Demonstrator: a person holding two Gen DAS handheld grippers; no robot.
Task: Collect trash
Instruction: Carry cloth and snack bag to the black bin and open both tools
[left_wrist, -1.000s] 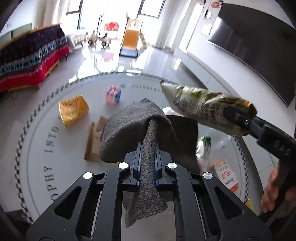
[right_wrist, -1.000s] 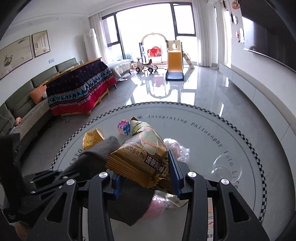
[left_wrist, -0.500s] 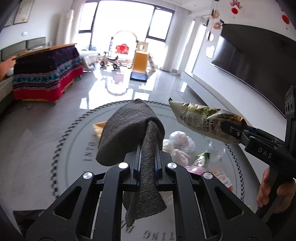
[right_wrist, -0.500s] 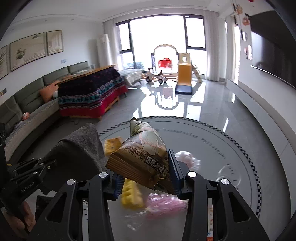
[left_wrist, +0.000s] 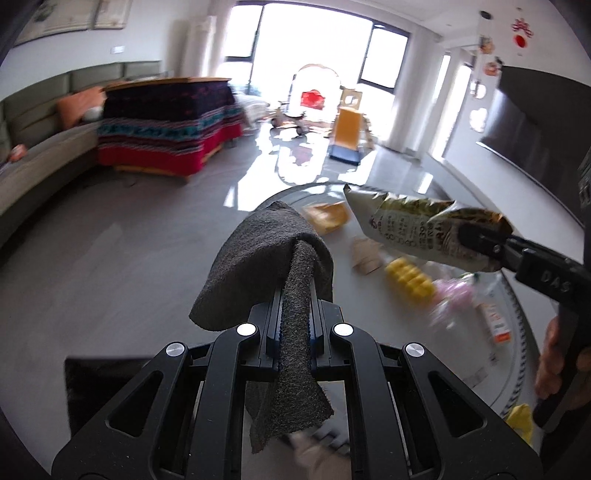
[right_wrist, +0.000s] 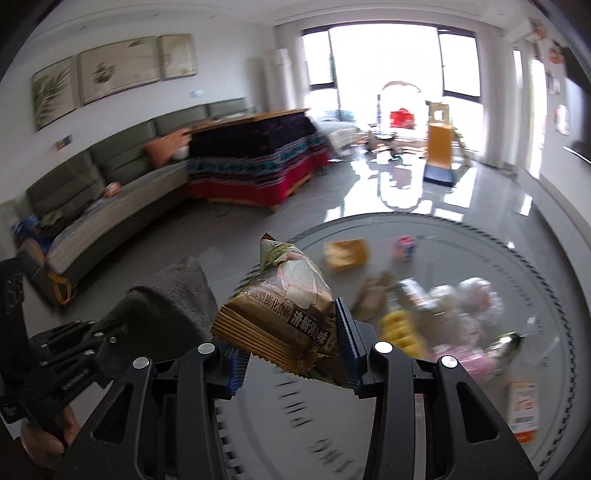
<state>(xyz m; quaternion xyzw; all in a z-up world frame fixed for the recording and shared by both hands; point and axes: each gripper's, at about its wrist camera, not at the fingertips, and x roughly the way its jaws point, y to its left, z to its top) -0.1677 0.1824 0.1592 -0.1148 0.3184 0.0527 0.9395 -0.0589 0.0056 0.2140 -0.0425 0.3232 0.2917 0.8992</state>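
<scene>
Above the grey floor (left_wrist: 110, 258), the left gripper (left_wrist: 295, 321) is clamped on a grey cloth (left_wrist: 266, 258), which drapes over both sides of its jaws. Beside it, the right gripper (right_wrist: 291, 350) is clamped on a snack bag (right_wrist: 288, 310). Loose trash (right_wrist: 443, 317), blurred, lies on the floor below the bag.

Daylight poured in through the big windows (left_wrist: 314, 48) at the upper middle of both views, blown out to white and throwing glare across the glossy floor (right_wrist: 406, 192). Litter at the right was smeared by motion blur. Fisheye bending curved the walls, and the corners went black.
</scene>
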